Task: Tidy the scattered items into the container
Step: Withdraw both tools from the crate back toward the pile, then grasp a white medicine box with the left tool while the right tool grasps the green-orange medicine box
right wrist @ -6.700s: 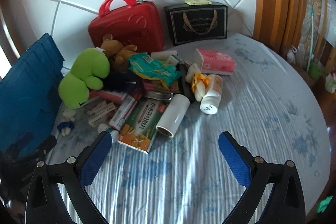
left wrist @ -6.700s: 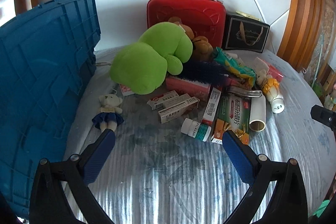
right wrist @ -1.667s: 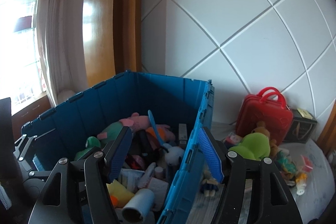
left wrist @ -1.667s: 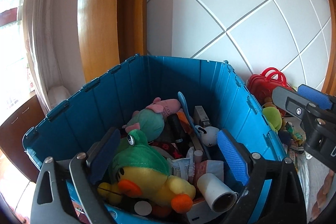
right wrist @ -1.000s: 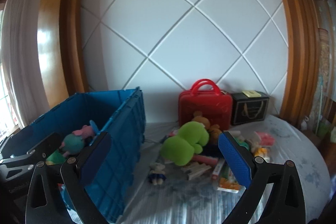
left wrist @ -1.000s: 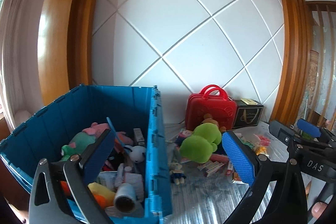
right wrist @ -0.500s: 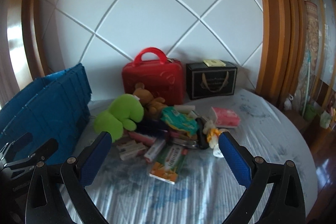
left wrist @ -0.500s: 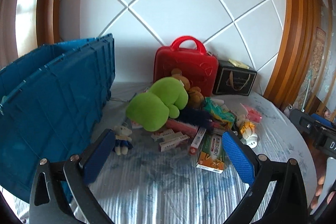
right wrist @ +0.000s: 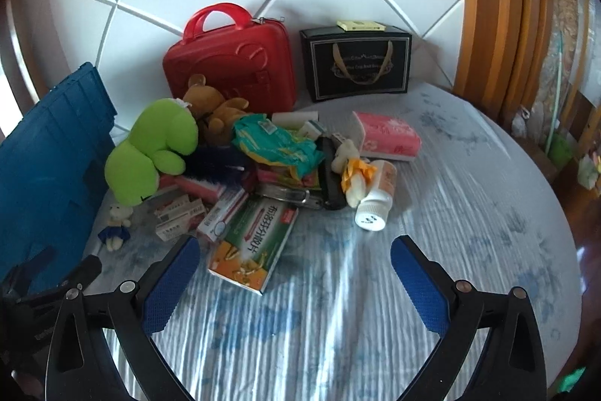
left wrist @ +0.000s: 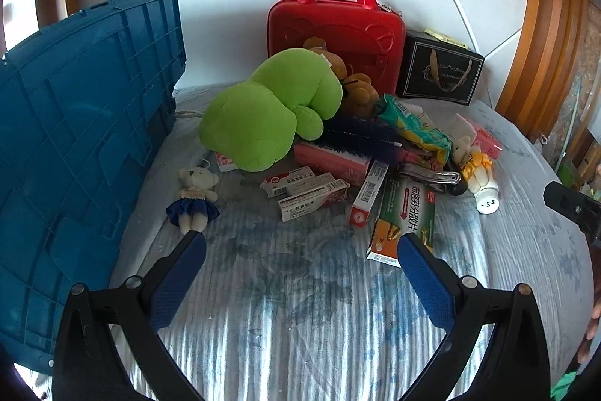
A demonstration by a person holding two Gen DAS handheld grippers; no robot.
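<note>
A heap of loose items lies on the blue-patterned bedsheet: a green plush toy (left wrist: 270, 108) (right wrist: 150, 153), a small bear in a blue skirt (left wrist: 193, 196) (right wrist: 114, 226), several medicine boxes (left wrist: 311, 192), a green-orange box (left wrist: 407, 217) (right wrist: 255, 243), a white bottle (right wrist: 375, 202) and a pink tissue pack (right wrist: 387, 139). The blue crate (left wrist: 79, 123) (right wrist: 41, 168) stands on the left. My left gripper (left wrist: 300, 247) is open and empty, short of the boxes. My right gripper (right wrist: 295, 250) is open and empty, in front of the green-orange box.
A red case (left wrist: 334, 32) (right wrist: 229, 66) and a black gift bag (left wrist: 437, 70) (right wrist: 357, 62) lean on the white quilted headboard. A wooden frame (right wrist: 499, 6) rises at the right. Bare sheet lies in front of the heap.
Both grippers have swung from above the filled blue crate back to the heap and come lower and closer to it. The white roll and the small bottle seen 6.7 s ago are gone from the heap.
</note>
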